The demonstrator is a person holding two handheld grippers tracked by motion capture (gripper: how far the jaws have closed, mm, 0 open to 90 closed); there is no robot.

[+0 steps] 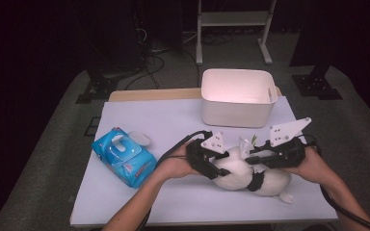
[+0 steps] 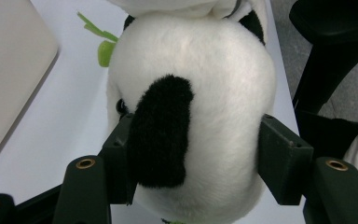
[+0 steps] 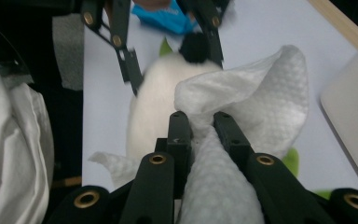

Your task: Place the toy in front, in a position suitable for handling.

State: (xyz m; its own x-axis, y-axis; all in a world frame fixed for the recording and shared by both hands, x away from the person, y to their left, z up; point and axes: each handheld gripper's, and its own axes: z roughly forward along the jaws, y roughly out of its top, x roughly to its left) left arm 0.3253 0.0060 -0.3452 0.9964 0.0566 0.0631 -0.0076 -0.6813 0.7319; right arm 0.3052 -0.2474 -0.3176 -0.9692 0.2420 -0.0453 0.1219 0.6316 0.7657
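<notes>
Plush panda [image 1: 243, 173], white with black patches, lying on the white table [image 1: 173, 120] near its front edge, between the two hands. Left gripper [image 1: 211, 161]: jaws part-way apart and pressed against the two sides of the panda's rounded body, one pad beside a black patch, as the left gripper view shows [image 2: 196, 116]. Right gripper [image 1: 255, 158]: jaws drawn narrow and pinched on a white wet wipe [image 3: 247, 107], which bunches between them and fans out above the plush; the wipe lies over the panda's white fur. A small green leaf-shaped piece [image 2: 103, 49] projects from the toy at the side towards the bin. Behind the panda, well apart, stands a white rectangular bin [image 1: 238, 98] at the far edge of the table. To the left, a blue pack of wet wipes [image 1: 124, 158] with its lid flap open, near the left forearm.
</notes>
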